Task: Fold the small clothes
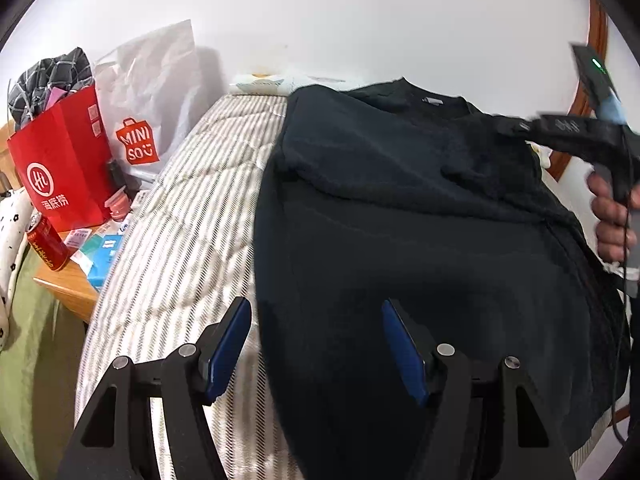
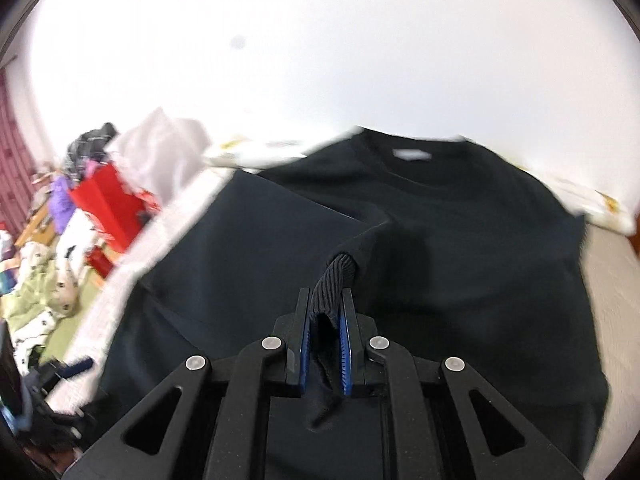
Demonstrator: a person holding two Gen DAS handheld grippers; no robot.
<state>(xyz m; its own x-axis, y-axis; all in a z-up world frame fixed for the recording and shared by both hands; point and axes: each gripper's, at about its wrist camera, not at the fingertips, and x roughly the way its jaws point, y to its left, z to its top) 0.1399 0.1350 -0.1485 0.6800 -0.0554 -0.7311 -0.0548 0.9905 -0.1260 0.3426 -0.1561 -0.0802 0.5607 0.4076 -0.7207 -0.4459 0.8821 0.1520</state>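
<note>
Hovering with fingers spread, the left tool [image 1: 316, 344] is waiting over the hem of the black sweater [image 1: 420, 220], which is lying flat on the striped mattress [image 1: 180, 240]. The right tool [image 2: 325, 320] is pinching the ribbed cuff [image 2: 336, 276], likely carrying the sleeve inward; next, laying it across the chest.

"miniso" on white bag [image 1: 138, 148]; "hi" logo, chinese characters on red bag [image 1: 56, 176]; other print unreadable.
</note>
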